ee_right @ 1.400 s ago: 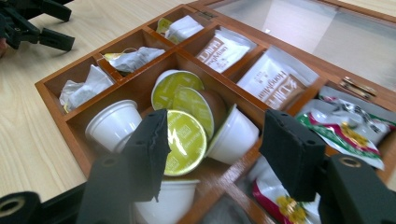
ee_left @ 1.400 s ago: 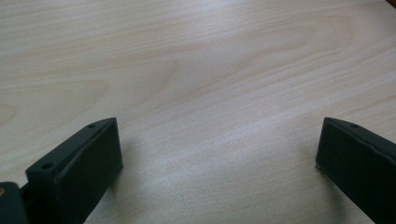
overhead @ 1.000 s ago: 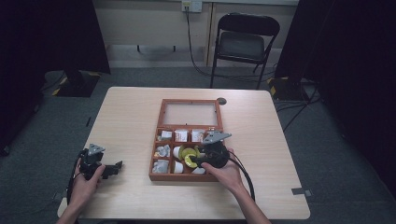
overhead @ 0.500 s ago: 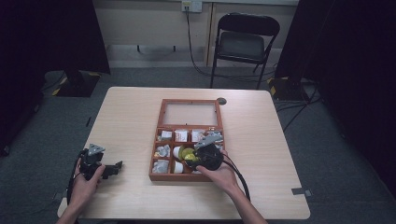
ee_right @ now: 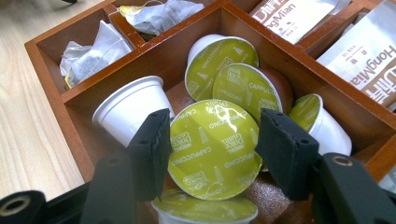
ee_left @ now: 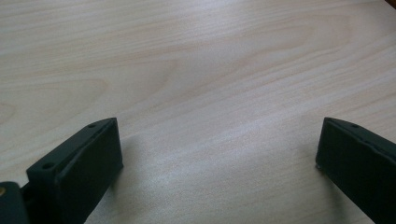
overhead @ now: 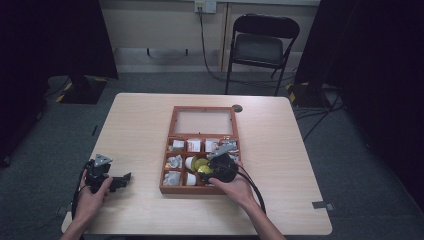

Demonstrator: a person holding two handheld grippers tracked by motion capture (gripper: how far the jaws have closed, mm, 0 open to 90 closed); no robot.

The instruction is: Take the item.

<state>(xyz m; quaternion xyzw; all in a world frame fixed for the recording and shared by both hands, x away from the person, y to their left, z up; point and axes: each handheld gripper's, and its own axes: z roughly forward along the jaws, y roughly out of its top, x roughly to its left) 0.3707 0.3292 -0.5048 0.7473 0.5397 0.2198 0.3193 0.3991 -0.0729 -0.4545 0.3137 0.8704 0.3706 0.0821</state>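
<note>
A pale wooden worktop [overhead: 140, 125] is seen from above, with an open wooden box [overhead: 170, 187] of compartments near its middle. The right tongs [ee_right: 212, 140] are lowered into a compartment of that box, where several coffee capsules lie tumbled together. A capsule with a yellow-green foil lid marked "cappuccino" [ee_right: 215, 149] is framed between the two black jaws; the jaws have just been opening, the left jaw lies at or against the lid's rim, and a narrow gap is seen at the right jaw, so the capsule is not clamped. A white capsule [ee_right: 130, 109] lies on its side just beside it. Tea bags [ee_right: 88, 53] and paper sachets [ee_right: 373, 56] are kept in neighbouring compartments. The left tongs [ee_left: 217, 154] are rested on bare worktop, well apart from the box, with the jaws spread wide and nothing between them.
</note>
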